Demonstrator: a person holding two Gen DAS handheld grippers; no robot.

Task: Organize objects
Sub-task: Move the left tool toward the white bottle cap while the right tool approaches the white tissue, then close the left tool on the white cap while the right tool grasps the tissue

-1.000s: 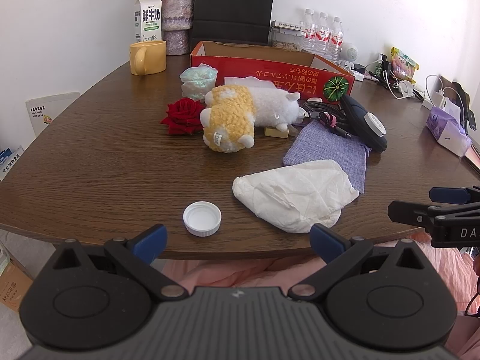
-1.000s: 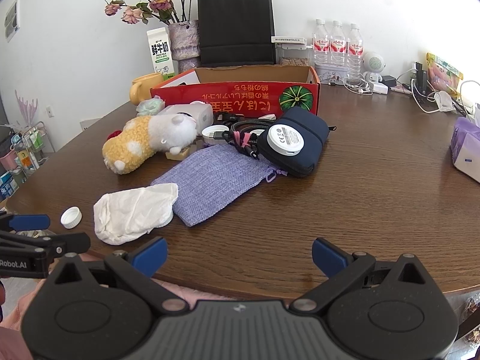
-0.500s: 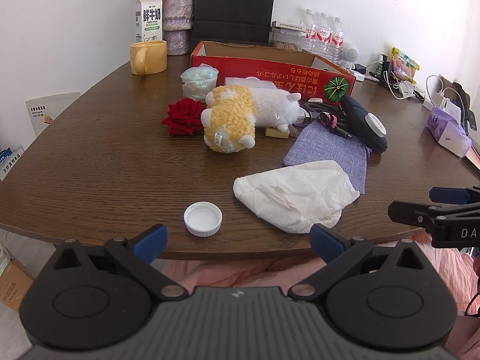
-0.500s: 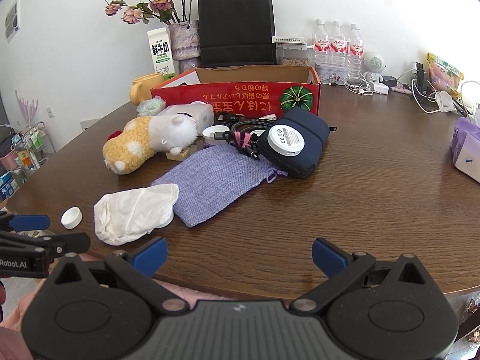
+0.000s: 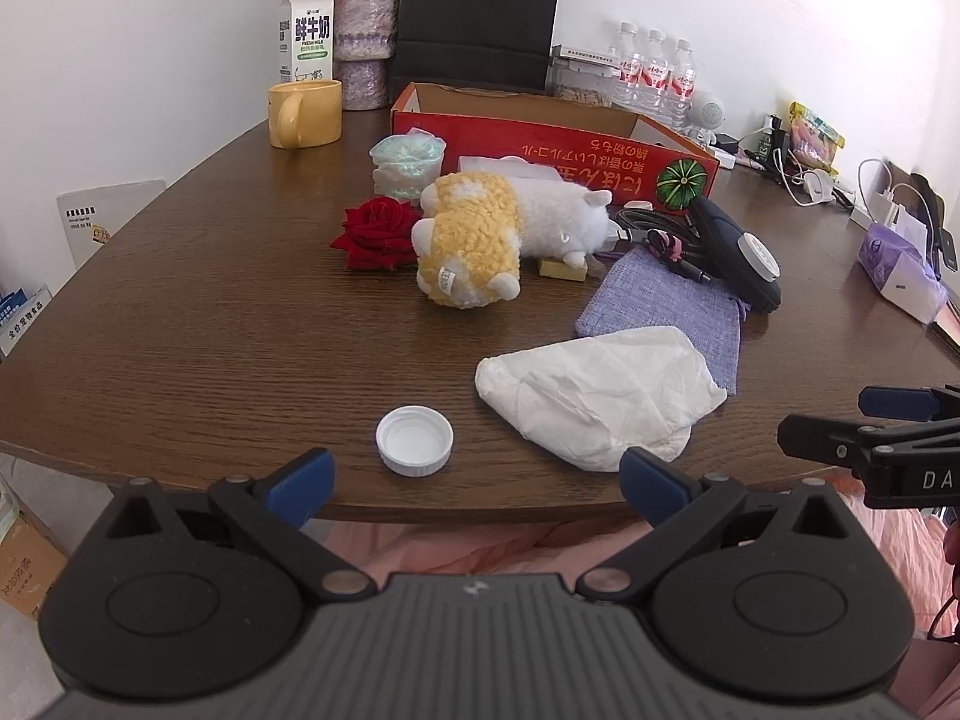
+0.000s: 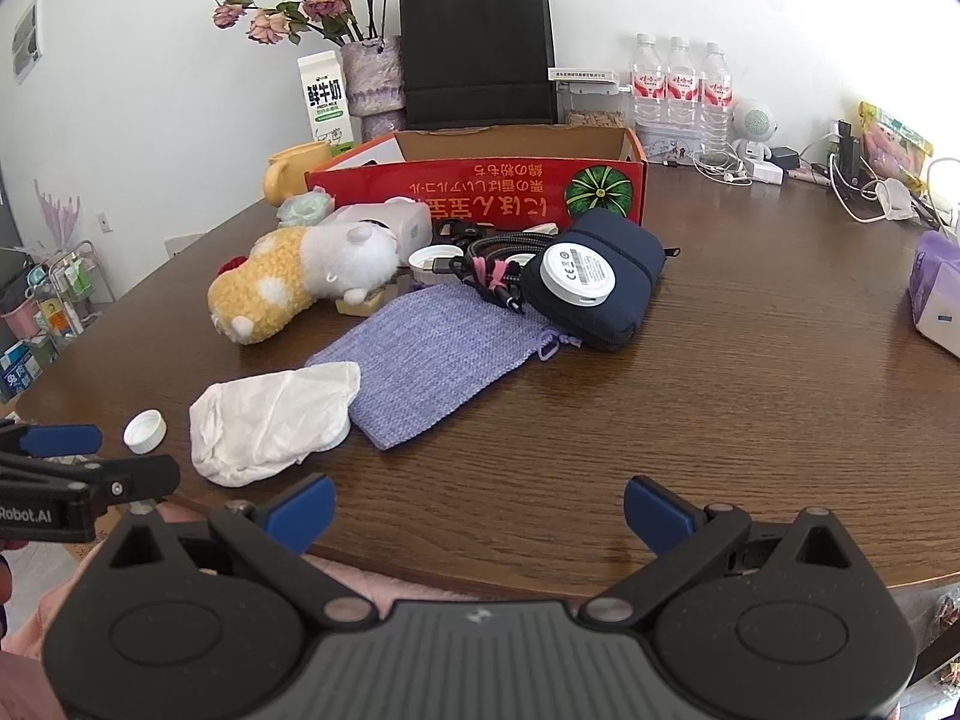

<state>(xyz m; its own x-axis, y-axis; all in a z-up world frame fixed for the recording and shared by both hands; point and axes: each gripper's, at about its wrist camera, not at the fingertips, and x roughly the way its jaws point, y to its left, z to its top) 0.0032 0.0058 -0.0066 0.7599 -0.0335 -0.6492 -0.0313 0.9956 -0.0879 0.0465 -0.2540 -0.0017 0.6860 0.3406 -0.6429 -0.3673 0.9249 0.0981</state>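
Red cardboard forms the open box (image 6: 480, 186) at the back of the brown wooden table (image 6: 720, 396); its front wall carries upside-down yellow characters and a green pumpkin picture, and from these angles its inside cannot be made out. Behind it stand a milk carton (image 5: 306, 33) marked "FRESH MILK", a black paper bag (image 6: 477, 54), a vase of dried roses (image 6: 372, 75) and three red-labelled water bottles (image 6: 678, 84). A yellow mug (image 5: 304, 113) sits near the carton. In front of the box lie a yellow-and-white plush toy (image 5: 498, 237), a red rose (image 5: 375, 233), a bundle of cables (image 6: 486, 267), a navy pouch (image 6: 600, 285) topped by a white disc bearing a "CE" mark, and a lilac knitted bag (image 6: 432, 360). A crumpled white tissue (image 5: 594, 393) overlaps that bag's near corner, and a white bottle cap (image 5: 414, 440) rests open side up just beside it. The left gripper (image 5: 474, 474) and the right gripper (image 6: 480, 507) hang at the table's near edge, both with jaws spread wide and nothing between them; "Robot.AI" is printed on the left one's side.
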